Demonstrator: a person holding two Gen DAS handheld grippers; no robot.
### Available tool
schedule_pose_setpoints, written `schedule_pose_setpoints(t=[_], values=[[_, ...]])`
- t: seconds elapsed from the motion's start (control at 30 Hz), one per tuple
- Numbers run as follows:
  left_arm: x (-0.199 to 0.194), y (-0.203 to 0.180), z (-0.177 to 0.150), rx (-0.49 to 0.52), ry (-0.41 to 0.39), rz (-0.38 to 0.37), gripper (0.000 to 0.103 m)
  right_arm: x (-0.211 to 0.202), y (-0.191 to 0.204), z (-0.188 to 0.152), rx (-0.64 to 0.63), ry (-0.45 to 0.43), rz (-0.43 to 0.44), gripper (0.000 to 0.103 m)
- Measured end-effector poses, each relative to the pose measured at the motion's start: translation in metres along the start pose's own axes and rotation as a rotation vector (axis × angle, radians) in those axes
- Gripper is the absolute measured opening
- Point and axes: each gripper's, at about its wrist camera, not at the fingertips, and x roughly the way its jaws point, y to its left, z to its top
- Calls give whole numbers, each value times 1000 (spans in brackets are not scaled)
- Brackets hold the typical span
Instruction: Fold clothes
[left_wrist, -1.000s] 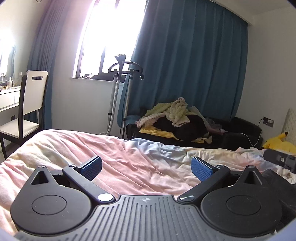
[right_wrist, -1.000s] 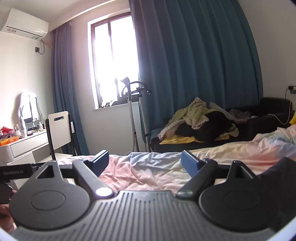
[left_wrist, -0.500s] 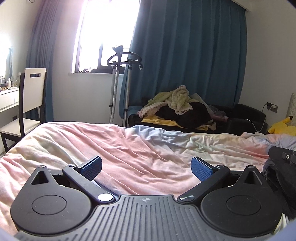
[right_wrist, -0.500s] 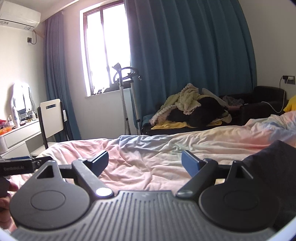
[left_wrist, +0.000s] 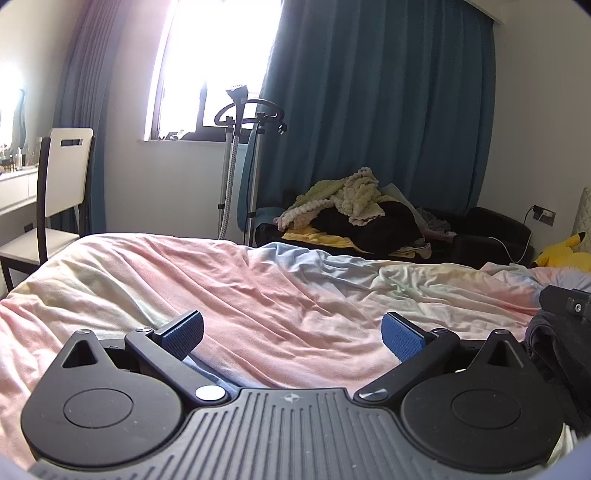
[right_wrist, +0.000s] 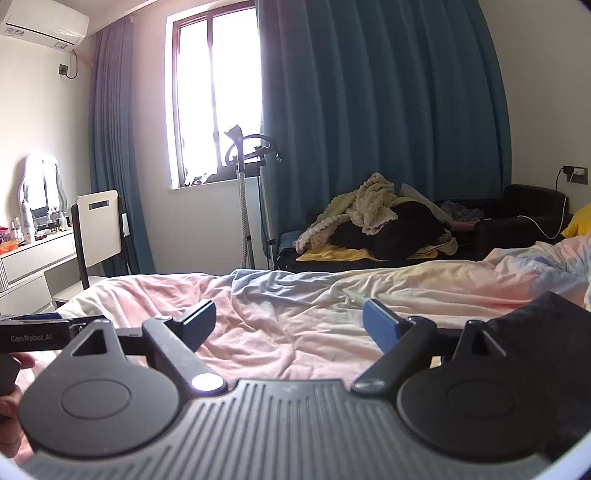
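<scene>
The left hand-held gripper (left_wrist: 291, 332) is hanging low over the bed (left_wrist: 258, 291) with its blue pads wide apart, holding nothing. The right hand-held gripper (right_wrist: 288, 325) is also spread wide and gripping nothing. A dark piece of clothing (right_wrist: 546, 332) is lying on the pink blanket, just to the right of the right hand-held gripper. More clothes (left_wrist: 354, 214) are sitting piled on the black sofa (left_wrist: 491, 229) past the bed.

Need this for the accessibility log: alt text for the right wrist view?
The right claw hangs open and empty over a rumpled pink and pastel duvet, with a dark garment at its right. Beyond stand a garment steamer, blue curtains and a sofa piled with clothes.
</scene>
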Motion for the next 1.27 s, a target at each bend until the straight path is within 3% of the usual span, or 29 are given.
schedule_pose_setpoints(t=[0.27, 0.6, 0.73, 0.8, 1.27], values=[[-4, 3, 2, -19, -13, -16, 103, 2, -3, -6, 5, 3, -20, 88], [-3, -3, -2, 19, -5, 17, 103, 6, -2, -9, -12, -10, -40, 93], [-4, -3, -2, 25, -3, 29, 103, 4, -6, -11, 2, -15, -47, 103], [-4, -4, -2, 26, 0, 33, 103, 5, -5, -12, -8, -6, -60, 103], [-4, -9, -2, 33, 8, 35, 103, -3, 16, -10, -63, -2, 7, 103]])
